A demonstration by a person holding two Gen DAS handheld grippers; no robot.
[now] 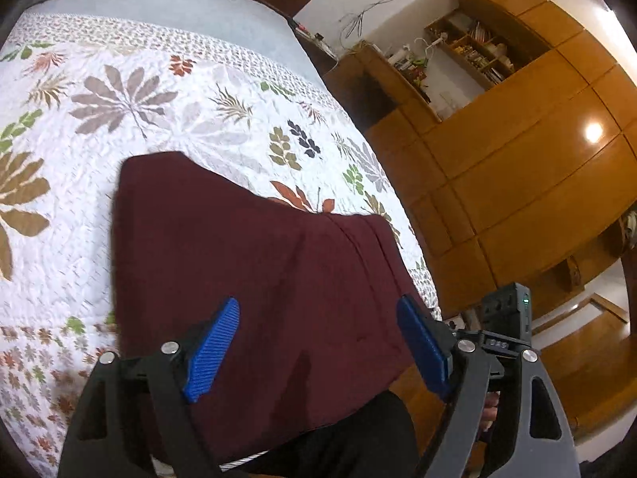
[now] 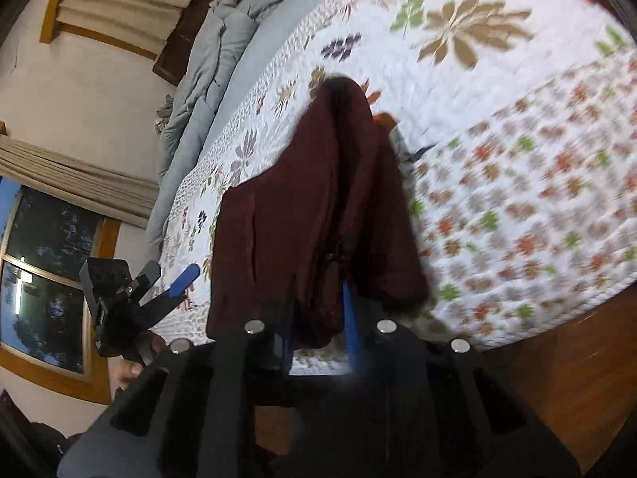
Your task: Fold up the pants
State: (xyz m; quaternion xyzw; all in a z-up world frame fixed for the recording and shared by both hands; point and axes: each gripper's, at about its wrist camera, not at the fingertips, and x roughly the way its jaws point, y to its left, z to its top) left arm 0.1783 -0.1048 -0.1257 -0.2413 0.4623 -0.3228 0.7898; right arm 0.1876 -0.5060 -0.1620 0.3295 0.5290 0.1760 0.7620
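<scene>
Dark maroon pants (image 1: 239, 239) lie folded on the leaf-print quilt (image 1: 119, 99) near the bed's edge. In the left wrist view my left gripper (image 1: 318, 302) hovers just above them, open, with blue pads (image 1: 215, 350) wide apart and nothing pinched. Seen from the right wrist, the pants (image 2: 278, 219) bunch up in a raised fold. My right gripper (image 2: 318, 330) is shut on their near edge, the cloth hanging between its blue pads (image 2: 350, 314). The left gripper (image 2: 179, 283) shows at the left in that view, beside the pants.
The quilt (image 2: 517, 159) covers the bed. A grey blanket (image 2: 207, 59) is heaped at the head end. A wooden wardrobe with shelves (image 1: 517, 159) stands past the bed's side, a window (image 2: 40, 279) on the other side. Wooden floor (image 2: 557, 398) lies below the bed's edge.
</scene>
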